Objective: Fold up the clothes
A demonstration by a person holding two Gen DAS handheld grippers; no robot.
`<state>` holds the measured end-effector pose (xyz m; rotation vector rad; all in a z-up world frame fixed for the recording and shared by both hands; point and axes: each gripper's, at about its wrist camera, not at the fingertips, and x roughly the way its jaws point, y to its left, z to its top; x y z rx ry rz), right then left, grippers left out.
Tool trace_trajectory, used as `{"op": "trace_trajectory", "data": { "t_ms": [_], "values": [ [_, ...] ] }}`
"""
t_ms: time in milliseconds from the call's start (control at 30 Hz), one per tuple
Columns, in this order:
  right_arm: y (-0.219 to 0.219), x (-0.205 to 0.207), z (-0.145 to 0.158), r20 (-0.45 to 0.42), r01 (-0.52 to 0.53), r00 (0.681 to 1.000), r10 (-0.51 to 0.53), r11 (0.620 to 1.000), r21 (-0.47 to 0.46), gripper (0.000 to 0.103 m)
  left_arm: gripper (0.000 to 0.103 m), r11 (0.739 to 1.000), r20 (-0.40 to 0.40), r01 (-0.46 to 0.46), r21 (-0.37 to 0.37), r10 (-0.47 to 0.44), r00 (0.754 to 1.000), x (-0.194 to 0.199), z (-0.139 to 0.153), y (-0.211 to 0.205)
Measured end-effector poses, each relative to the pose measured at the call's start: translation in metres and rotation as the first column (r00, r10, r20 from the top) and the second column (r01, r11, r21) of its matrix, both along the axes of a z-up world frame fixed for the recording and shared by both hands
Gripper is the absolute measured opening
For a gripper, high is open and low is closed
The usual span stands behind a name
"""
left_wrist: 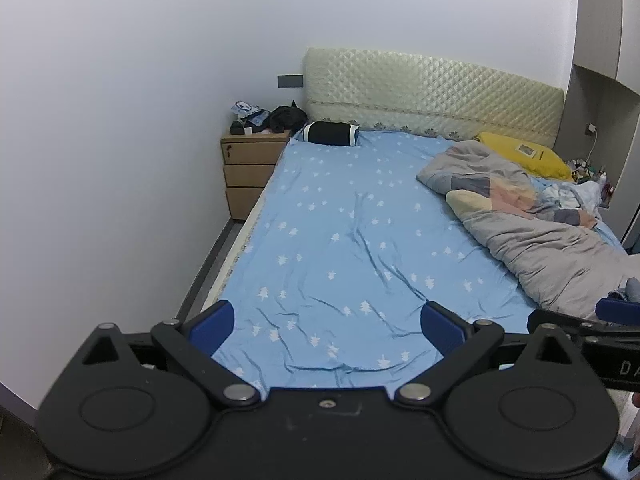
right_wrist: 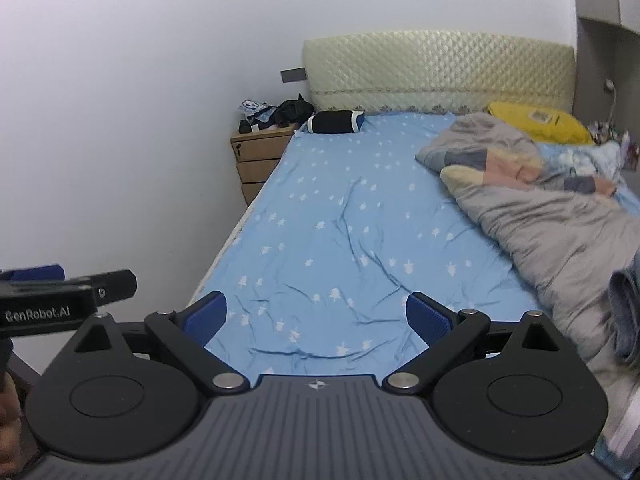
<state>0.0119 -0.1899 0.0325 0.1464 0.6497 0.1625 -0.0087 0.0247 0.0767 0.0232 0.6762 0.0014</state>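
Left gripper (jaws wide, empty) above blue sheet.

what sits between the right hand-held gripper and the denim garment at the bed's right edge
Nothing visible. The right hand-held gripper is open over bare blue star-print sheet; the folded blue denim garment lies to its right against the crumpled grey quilt.

Both grippers, left and right, are black with blue ribbed pads, silver pivot screws, white "GenRobot.AI" lettering.
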Motion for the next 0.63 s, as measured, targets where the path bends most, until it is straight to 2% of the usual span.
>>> {"op": "trace_trajectory", "data": {
  "t_ms": [100, 233, 633],
  "values": [
    [0.005, 0.001, -0.002, -0.004, 0.015, 1.0, -0.015, 0.999, -0.048, 0.098, 0.1, 1.0, -0.004, 0.0, 0.002, 0.0, 1.0, 0.003, -0.001, 0.0],
    [0.01, 0.002, -0.003, -0.001, 0.016, 1.0, -0.016, 0.998, -0.066, 0.098, 0.1, 1.0, -0.019, -0.001, -0.002, 0.001, 1.0, 0.006, -0.005, 0.002],
    [0.01, 0.009, -0.005, -0.033, 0.038, 0.999, -0.04, 0.998, -0.052, 0.098, 0.1, 1.0, -0.023, 0.028, -0.004, -0.028, 0.999, 0.011, -0.007, -0.001]
  ]
}}
